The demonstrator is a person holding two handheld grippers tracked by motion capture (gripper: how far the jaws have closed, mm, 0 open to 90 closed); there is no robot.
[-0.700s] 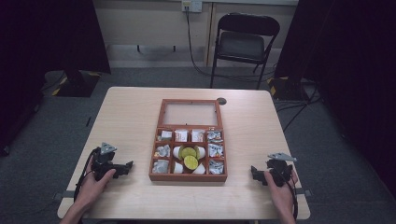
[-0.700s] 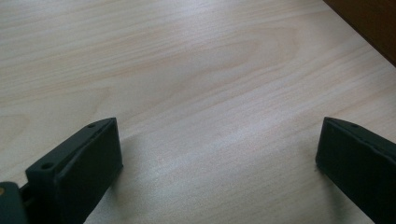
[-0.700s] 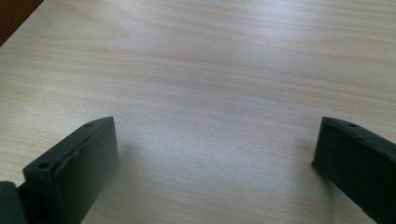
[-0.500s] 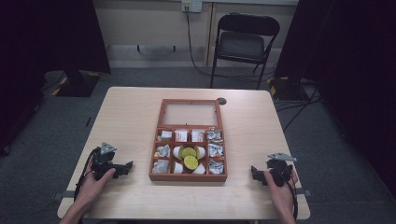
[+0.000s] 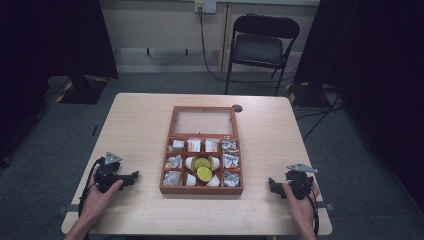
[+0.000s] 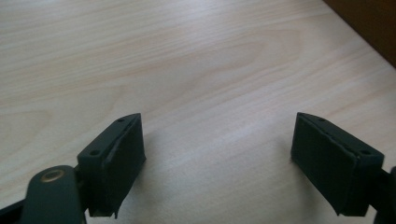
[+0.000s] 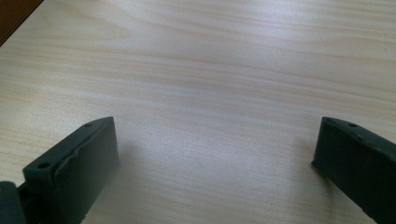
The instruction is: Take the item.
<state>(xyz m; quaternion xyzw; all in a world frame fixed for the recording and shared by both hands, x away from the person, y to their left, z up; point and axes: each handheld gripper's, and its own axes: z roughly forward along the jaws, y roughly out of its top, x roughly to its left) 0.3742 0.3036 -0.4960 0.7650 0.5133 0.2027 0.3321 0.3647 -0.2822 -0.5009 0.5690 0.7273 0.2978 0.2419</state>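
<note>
Light wood table [image 5: 140, 125], square-ish, folding chair [image 5: 262, 42] behind it on grey carpet. Dead centre sits a wooden compartment box [image 5: 202, 187], lid [image 5: 203, 121] flipped back flat toward the far edge, so the box's long axis runs away from the person. Nine cells: outer cells hold small wrapped packets [image 5: 230, 161], middle column holds white cups with yellow-green discs [image 5: 202, 168] on top, look like lime or lemon slices, too small to be sure

Left gripper [image 5: 131, 176] rests on the table near the front left corner, held by the person's left hand [image 5: 102, 192], jaws pointing right toward the box. Right gripper [image 5: 271, 184] mirrors it near the front right, right hand [image 5: 300, 192] around it, jaws pointing left at the box. Both well apart from the box, nothing touching it

Left gripper view: jaws spread wide, bare wood between them, a brown box side [image 6: 369, 23] cuts the top right corner, so box lies ahead and to that gripper's right. Right gripper view: jaws spread wide too, nothing pinched, a brown sliver of box [image 7: 14, 16] at top left

Key relation: box sits between the two grippers, roughly level with them, the left looks a touch nearer to its front wall. Either could reach inward; the near row of cells is the closest target
</note>
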